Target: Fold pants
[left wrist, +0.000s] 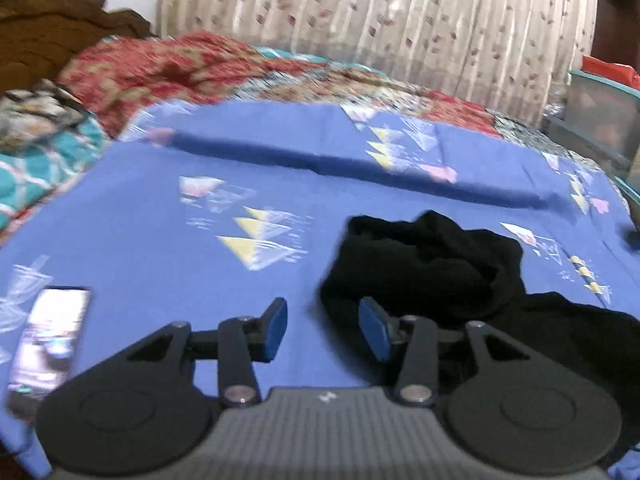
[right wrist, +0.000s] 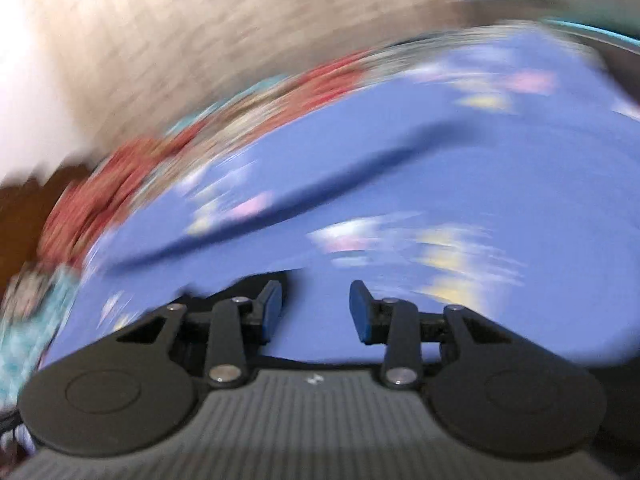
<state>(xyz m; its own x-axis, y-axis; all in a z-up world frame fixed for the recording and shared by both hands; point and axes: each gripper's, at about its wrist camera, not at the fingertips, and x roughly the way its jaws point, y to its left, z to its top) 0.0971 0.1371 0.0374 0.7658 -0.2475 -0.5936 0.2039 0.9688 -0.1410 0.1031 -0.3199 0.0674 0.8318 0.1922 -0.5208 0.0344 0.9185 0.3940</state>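
Pants: black pants (left wrist: 432, 268) lie crumpled in a heap on the blue bedsheet (left wrist: 160, 240), right of centre in the left wrist view, spreading toward the lower right edge of that picture.
Left gripper: left gripper (left wrist: 323, 330) hangs low over the sheet, jaws partly open with bare blue sheet in the gap; nothing is held. Its right finger stands in front of the near edge of the black heap; whether it touches the cloth cannot be told.
Right gripper: right gripper (right wrist: 316, 312) also has its jaws partly open, only blue sheet (right wrist: 400, 184) showing between the blue pads; it holds nothing.
Only in left wrist view: the pants in full; a phone (left wrist: 48, 344) with a lit screen lying on the sheet at lower left; a red patterned blanket (left wrist: 168, 68) bunched at the far side of the bed; a teal patterned cloth (left wrist: 44, 160) at far left; a pale flowered curtain (left wrist: 380, 28) behind the bed; a carved dark wooden headboard (left wrist: 48, 28) at upper left; a clear storage bin (left wrist: 600, 120) with a teal rim at right.
Only in right wrist view: a long fold ridge in the sheet running diagonally, and a dark patch just behind the left finger, too blurred to name.
Sharpness: right wrist view is heavily smeared, so its sheet prints read only as pale streaks; left wrist view is mildly blurred.
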